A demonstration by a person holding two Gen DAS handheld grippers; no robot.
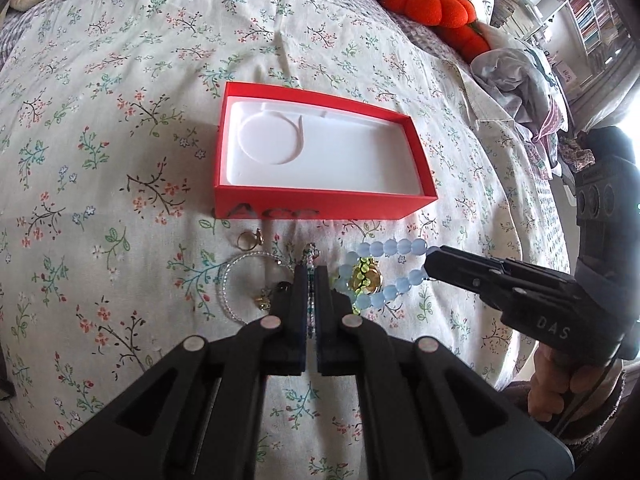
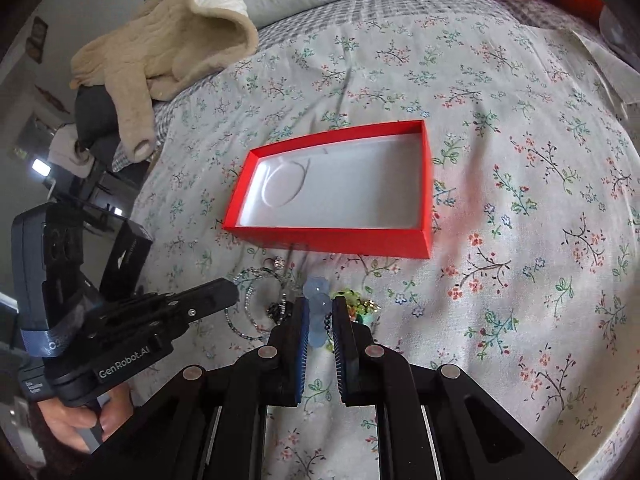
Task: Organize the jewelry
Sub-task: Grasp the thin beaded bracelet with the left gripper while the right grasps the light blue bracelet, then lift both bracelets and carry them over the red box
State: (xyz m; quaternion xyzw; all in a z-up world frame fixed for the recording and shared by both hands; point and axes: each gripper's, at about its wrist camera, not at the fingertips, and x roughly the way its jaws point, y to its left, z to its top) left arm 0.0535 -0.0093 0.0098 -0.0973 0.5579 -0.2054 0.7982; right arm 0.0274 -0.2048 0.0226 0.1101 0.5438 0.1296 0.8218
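An open red box (image 1: 320,200) with a white insert lies on the floral bedspread; it also shows in the right wrist view (image 2: 332,236). In front of it lie a gold ring (image 1: 248,239), a thin beaded bracelet (image 1: 230,292), a gold-green charm (image 1: 365,278) and a light-blue bead bracelet (image 1: 384,249). My left gripper (image 1: 311,276) is shut on a small multicoloured beaded strand (image 1: 311,254). My right gripper (image 2: 320,308) is shut on the blue bead bracelet (image 2: 318,306), at its right end in the left wrist view (image 1: 430,270).
A beige garment (image 2: 168,40) lies at the bed's far left. An orange plush (image 1: 432,8) and crumpled clothes (image 1: 516,80) sit at the far right. Pillows line the back. The bedspread (image 2: 520,240) right of the box is bare.
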